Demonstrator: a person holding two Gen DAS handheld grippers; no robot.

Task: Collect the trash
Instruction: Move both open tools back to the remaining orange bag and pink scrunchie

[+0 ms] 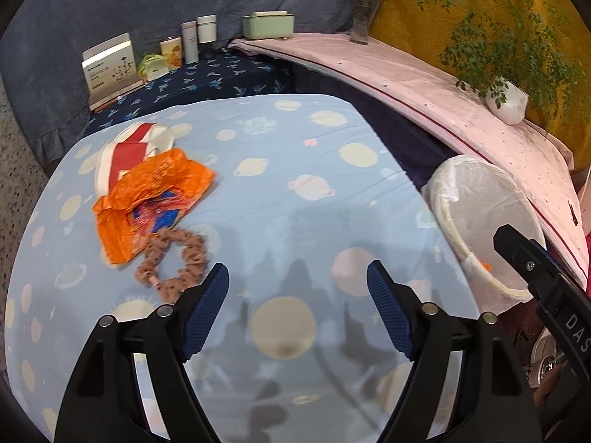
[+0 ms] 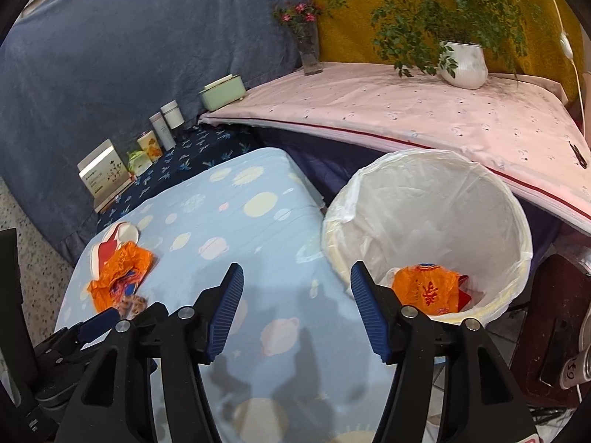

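A crumpled orange wrapper [image 1: 147,203] lies on the light blue planet-print cloth [image 1: 295,192], partly over a red and white paper cup [image 1: 129,151]. A brown scrunchie [image 1: 173,265] rests just in front of the wrapper. My left gripper [image 1: 297,280] hovers open over the cloth, right of the scrunchie, nothing between its fingers. The white-lined trash bin [image 2: 424,229] stands off the cloth's right edge with an orange wrapper [image 2: 424,288] inside. My right gripper [image 2: 297,284] is open and empty at the bin's near left rim. The wrapper [image 2: 118,273] on the cloth shows at its left.
A pink-covered ledge [image 1: 424,81] runs behind the bin with a potted plant [image 1: 506,99] and a flower vase [image 1: 364,18]. Boxes, jars and a green case [image 1: 267,24] line the dark blue cloth at the back. Speckled floor lies left of the table.
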